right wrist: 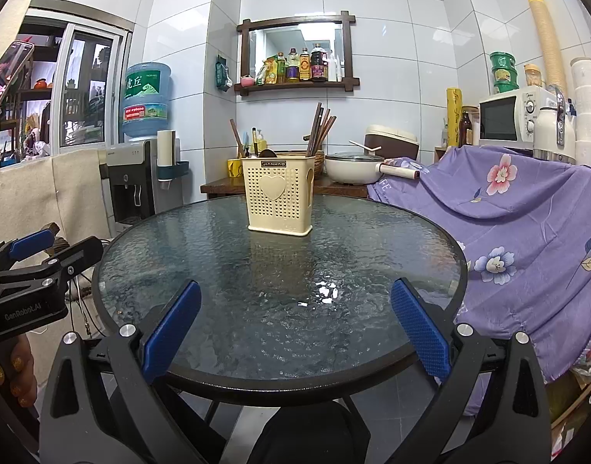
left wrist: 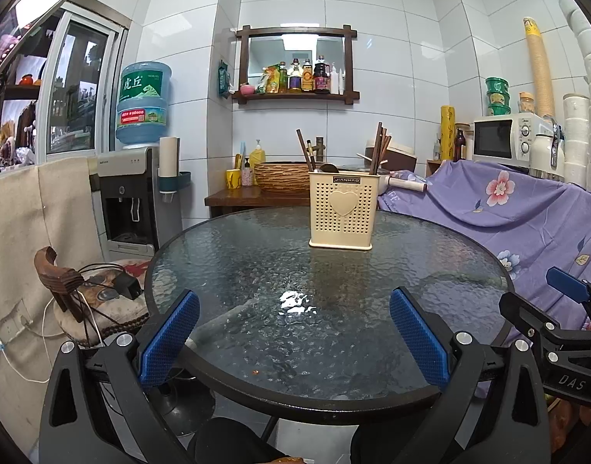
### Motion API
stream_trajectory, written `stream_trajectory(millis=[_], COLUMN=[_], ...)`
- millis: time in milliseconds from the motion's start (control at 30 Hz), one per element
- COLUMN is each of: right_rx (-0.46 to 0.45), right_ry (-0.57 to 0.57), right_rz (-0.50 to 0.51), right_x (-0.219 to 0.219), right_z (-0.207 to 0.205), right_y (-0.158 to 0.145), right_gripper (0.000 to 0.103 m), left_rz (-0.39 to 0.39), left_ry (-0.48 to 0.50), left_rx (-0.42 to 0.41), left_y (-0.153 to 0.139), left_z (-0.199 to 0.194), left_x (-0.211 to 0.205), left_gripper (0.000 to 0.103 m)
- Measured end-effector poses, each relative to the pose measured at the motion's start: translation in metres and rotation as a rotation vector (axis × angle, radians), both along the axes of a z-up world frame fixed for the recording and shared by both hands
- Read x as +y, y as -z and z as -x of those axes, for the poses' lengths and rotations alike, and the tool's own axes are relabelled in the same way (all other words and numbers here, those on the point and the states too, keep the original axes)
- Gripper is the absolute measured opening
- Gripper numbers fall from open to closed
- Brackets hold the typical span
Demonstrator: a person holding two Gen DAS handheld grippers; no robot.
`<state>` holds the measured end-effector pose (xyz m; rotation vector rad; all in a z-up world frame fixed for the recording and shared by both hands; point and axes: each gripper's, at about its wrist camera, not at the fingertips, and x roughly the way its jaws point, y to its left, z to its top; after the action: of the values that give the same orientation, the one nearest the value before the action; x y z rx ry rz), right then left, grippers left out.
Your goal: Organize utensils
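A cream perforated utensil holder [left wrist: 342, 212] with a heart on its front stands on the far side of the round glass table [left wrist: 257, 270]; it also shows in the right wrist view [right wrist: 279, 200]. Dark chopsticks [left wrist: 380, 147] and a spoon stick up out of it, and the chopsticks show in the right wrist view too [right wrist: 320, 127]. My left gripper [left wrist: 294, 334] is open and empty above the table's near edge. My right gripper [right wrist: 295, 328] is open and empty, level with the left one and to its right.
A purple floral cloth [right wrist: 527, 232] covers furniture right of the table. A water dispenser [left wrist: 140, 193] and a cushioned stool with cables [left wrist: 102, 294] stand on the left. A wooden side table [right wrist: 226, 185] behind holds a pot, a basket and cups.
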<state>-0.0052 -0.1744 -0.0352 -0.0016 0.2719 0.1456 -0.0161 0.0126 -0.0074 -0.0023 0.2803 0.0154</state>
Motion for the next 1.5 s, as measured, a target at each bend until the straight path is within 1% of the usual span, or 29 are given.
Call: stream_trajectory(millis=[1333, 1500], right_rx=[0.003, 0.003], right_ry=[-0.004, -0.003], right_rz=[0.000, 0.004], right_x=[-0.0005, -0.0009], right_z=[-0.0009, -0.0008], right_y=[0.0007, 0.0016], right_gripper=[0.097, 0.097], left_rz=[0.001, -0.003], left_ry=[-0.001, -0.004], left_rx=[0.004, -0.022], left_y=[0.0043, 0.0054], left_z=[-0.0003, 0.0031], left_x=[-0.0003, -0.0012], left_gripper=[0.097, 0.097])
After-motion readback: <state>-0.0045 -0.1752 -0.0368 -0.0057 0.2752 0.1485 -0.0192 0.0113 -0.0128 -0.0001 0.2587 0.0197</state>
